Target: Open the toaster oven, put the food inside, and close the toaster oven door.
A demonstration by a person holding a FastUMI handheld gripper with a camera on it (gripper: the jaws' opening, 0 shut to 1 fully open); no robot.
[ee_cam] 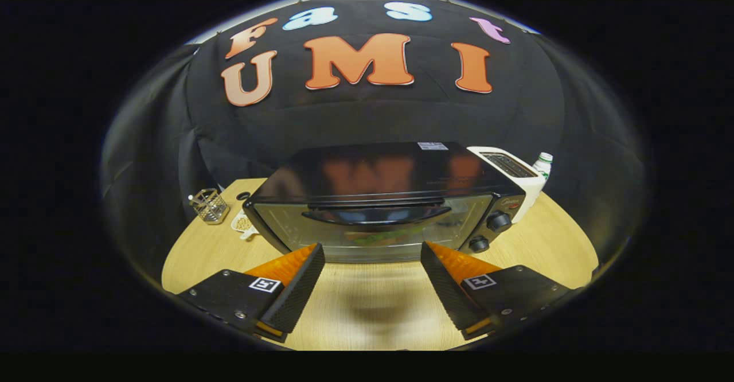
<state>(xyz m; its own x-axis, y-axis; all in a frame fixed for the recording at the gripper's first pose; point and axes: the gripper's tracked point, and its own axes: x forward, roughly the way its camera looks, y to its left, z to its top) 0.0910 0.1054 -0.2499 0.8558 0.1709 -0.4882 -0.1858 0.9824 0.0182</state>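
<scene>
A black toaster oven (378, 198) stands on the wooden table (367, 307), just ahead of my fingers. Its glass door (373, 230) is shut, with a dark curved handle (375, 214) across the top. Through the glass I see food (384, 237), greenish and reddish, lying inside. Two knobs (498, 221) sit on the panel to the right of the door. My gripper (371, 250) is open, a little in front of the door's lower edge, and nothing is between its fingers.
A white slot toaster (516, 172) stands behind the oven's right corner, with a white bottle (543, 165) beside it. Left of the oven are a small wire basket (210, 205) and a white dish (243, 224). Bare wood lies under the fingers.
</scene>
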